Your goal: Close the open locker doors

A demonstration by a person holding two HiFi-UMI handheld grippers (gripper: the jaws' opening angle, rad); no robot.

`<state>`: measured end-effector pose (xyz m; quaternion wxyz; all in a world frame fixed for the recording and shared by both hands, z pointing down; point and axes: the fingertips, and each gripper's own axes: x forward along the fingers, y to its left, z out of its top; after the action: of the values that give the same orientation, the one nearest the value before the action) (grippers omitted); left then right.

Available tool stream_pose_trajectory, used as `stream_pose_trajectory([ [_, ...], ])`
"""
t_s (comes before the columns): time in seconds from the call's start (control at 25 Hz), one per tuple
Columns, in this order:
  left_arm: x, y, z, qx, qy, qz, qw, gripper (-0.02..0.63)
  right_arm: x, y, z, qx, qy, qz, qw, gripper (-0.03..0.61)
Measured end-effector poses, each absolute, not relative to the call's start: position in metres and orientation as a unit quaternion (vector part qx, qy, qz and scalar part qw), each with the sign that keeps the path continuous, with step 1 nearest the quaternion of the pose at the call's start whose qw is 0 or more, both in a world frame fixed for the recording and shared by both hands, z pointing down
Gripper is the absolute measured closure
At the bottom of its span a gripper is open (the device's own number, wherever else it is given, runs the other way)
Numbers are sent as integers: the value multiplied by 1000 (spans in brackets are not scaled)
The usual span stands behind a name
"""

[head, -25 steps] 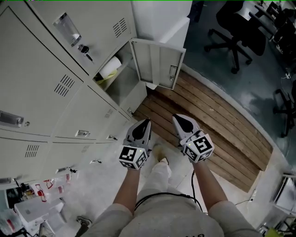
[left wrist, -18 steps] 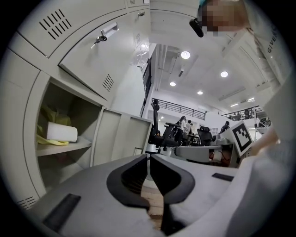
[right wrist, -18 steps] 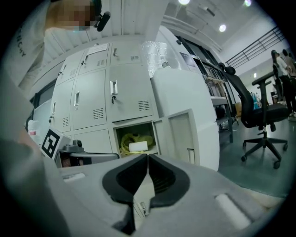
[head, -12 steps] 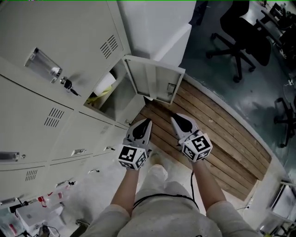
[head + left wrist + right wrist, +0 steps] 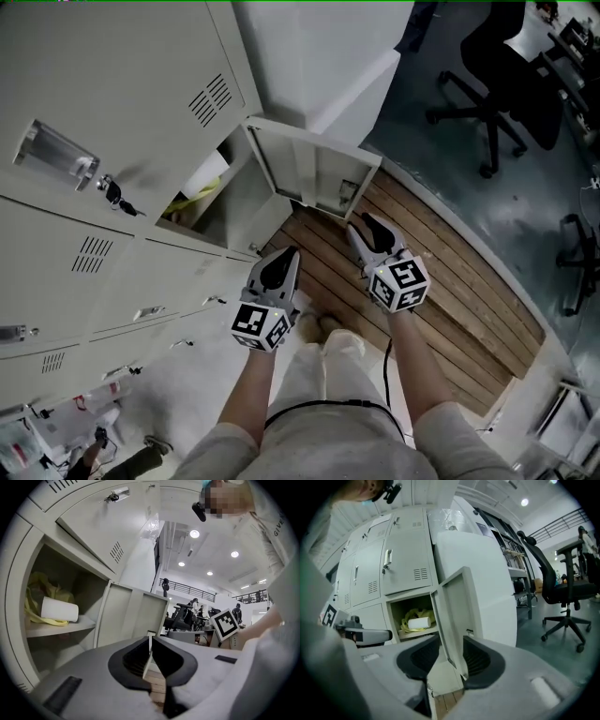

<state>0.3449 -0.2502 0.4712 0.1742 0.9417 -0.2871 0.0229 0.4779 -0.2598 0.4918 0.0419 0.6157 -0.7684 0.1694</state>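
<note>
My right hand-held gripper [image 5: 366, 228] is the one doing the work; its jaws have just been opening and now stand well apart, with nothing pressed between the pads. In the right gripper view the free edge of the locker door [image 5: 457, 616] lines up with the gap between them, so I judge I am setting up to catch or push that edge, though I cannot tell whether it is truly inside the jaws yet. My left hand-held gripper [image 5: 279, 261] hangs beside it with jaws together or all but together, holding nothing; I read it as kept in reserve, aimed at the same door.

The door swings out from the bottom locker at the end of the row, roughly square to the cabinet face; the open compartment [image 5: 202, 202] behind it holds a white roll [image 5: 59, 610] lying on some crumpled yellow material [image 5: 40, 585], well back from the sill, so neither should foul the closing. Below is a wooden plank floor [image 5: 441, 281]; an office chair [image 5: 502, 75] stands well apart.

Against a second ago, both hands sit closer to the door, the right leading; the door itself stands at the same angle, not yet closed.
</note>
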Motion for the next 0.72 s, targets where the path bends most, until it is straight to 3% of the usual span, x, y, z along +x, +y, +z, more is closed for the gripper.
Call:
stream_pose_trajectory([
  [0.72,340,-252,493,917,-349,34,191,597,514,-322,499,599,-786,144,49,377],
])
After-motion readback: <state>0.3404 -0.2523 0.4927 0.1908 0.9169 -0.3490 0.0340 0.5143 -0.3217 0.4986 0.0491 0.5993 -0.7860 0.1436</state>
